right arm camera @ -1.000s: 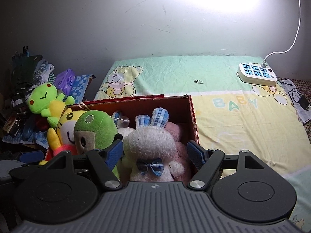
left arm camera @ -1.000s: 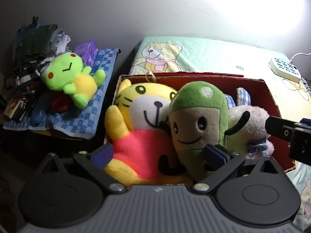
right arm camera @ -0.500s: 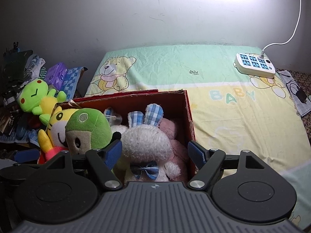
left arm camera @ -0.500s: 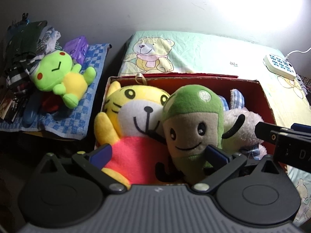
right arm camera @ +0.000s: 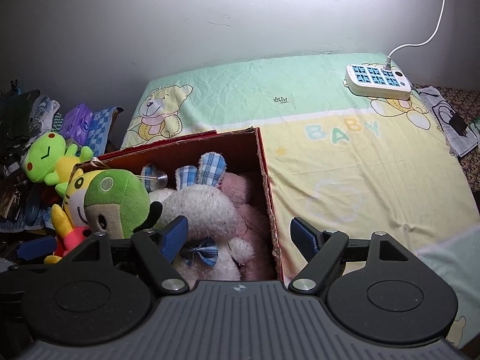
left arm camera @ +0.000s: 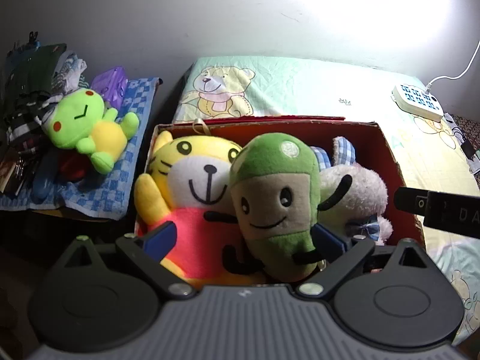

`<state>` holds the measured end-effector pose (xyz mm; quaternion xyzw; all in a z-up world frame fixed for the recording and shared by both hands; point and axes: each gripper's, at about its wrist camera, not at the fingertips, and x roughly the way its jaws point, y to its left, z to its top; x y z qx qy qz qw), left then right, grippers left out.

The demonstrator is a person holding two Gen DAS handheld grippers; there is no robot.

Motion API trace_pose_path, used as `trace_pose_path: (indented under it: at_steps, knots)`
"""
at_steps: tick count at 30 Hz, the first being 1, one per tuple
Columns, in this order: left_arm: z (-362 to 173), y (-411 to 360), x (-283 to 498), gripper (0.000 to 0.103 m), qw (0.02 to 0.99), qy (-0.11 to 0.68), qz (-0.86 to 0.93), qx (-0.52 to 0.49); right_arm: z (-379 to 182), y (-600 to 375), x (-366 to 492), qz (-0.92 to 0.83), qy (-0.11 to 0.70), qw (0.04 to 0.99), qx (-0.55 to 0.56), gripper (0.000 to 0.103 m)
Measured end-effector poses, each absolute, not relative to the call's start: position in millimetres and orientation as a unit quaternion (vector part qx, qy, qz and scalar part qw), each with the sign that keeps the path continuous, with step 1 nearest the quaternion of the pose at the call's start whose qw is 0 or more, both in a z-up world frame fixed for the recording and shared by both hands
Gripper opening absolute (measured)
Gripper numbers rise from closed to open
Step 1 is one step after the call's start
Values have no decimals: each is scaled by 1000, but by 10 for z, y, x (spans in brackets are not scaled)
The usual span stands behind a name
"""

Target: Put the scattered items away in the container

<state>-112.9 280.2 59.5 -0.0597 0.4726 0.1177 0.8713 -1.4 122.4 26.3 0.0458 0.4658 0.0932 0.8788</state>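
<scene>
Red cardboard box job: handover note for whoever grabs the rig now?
Left gripper: open, jaws just closing, straddling the yellow tiger plush and green-capped plush, gripping neither.
Right gripper: open, empty, over the red cardboard box edge.
Done: tiger, green-capped, white bunny plush and pink plush are in the box.
Left: lime frog plush lies outside on the blue checkered cloth.

the pink toy in the red box is mostly hidden behind the white rabbit; the clothes pile left of the box is too dark to tell.
</scene>
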Motion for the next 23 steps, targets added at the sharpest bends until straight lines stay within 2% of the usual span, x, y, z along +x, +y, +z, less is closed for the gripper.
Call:
trace_pose_path:
  at_steps: [15, 23]
  knots:
    - [554, 2743, -1251, 100, 873, 467, 126, -65, 244, 1205, -113, 108, 458, 880, 68, 78]
    - [549, 2855, -1323, 97, 873, 452, 167, -68, 224, 1324, -163, 126, 453, 881, 55, 78]
